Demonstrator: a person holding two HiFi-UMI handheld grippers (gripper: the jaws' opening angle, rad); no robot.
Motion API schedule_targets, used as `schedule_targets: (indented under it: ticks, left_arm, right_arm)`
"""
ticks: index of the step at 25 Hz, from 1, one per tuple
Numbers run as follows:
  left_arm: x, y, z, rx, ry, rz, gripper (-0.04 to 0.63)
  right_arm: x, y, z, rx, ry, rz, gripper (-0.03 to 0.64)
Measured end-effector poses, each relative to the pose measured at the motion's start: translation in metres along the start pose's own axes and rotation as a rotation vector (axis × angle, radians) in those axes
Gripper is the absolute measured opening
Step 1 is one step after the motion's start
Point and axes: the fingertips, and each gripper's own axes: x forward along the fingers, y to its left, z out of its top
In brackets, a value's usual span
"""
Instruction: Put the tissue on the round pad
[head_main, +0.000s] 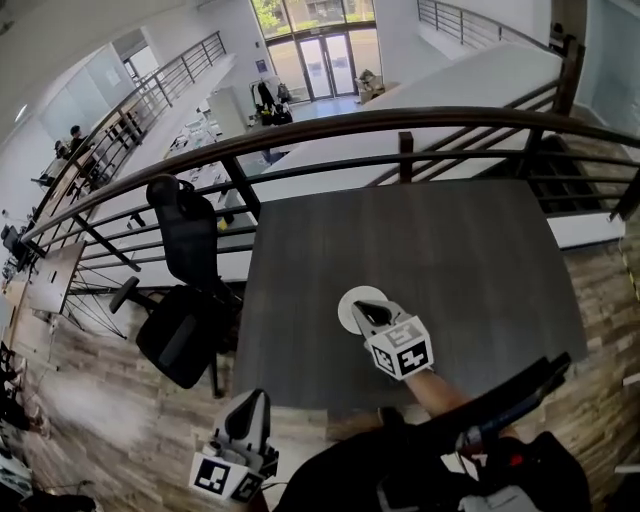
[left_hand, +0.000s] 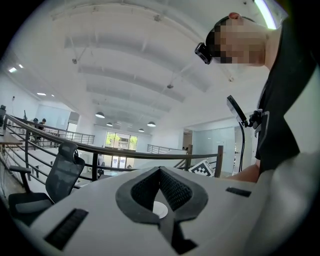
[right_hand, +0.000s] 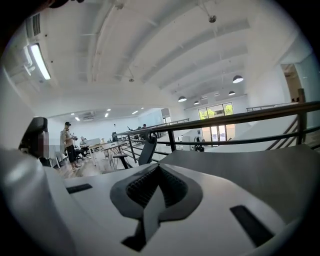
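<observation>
Hovering right tool (head_main: 366, 314), jaws together, over white round pad (head_main: 349, 300)

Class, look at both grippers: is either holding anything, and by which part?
Nothing is held: the left gripper and the right gripper each have their jaws shut together with nothing between them.

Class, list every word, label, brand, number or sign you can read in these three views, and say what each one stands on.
No readable words, numbers or brands in any view.
Right cube on the right tool: black-and-white square marker patterns, not text.
Left cube on the left tool: the same kind of pattern.
Table and round pad: no print visible.
</observation>
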Motion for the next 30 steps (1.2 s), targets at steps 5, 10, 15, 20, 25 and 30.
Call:
schedule_targets:
  ticks: [5, 10, 15, 20, 25, 30]
  left_arm:
    - [-0.018, 0.012, -0.008, -0.013, -0.02, -0.056, 0.003]
    - [-0.038, 0.019, -0.023, -0.027, 0.004, -0.132, 0.003]
    - [-0.05, 0.019, -0.015, -0.063, -0.049, -0.23, 0.003]
    - [-0.057, 0.022, -0.024, -0.069, -0.039, -0.296, 0.003]
    - [-0.064, 0.015, -0.032, -0.064, -0.005, -0.341, 0.003]
    - [-0.063, 0.004, -0.021, -0.043, -0.02, -0.349, 0.003]
  right_arm:
    - [-0.024, 0.026, 0.014, -0.01, -0.044, -0.029, 0.002]
    - [-0.059, 0.051, 0.025, -0.01, -0.091, -0.107, 0.002]
    - [-0.092, 0.08, 0.027, -0.02, -0.099, -0.175, 0.002]
    - [-0.12, 0.103, 0.019, -0.006, -0.093, -0.239, 0.002]
    - [-0.142, 0.119, 0.015, 0.019, -0.102, -0.271, 0.002]
    - [-0.158, 0.127, 0.027, 0.035, -0.125, -0.248, 0.002]
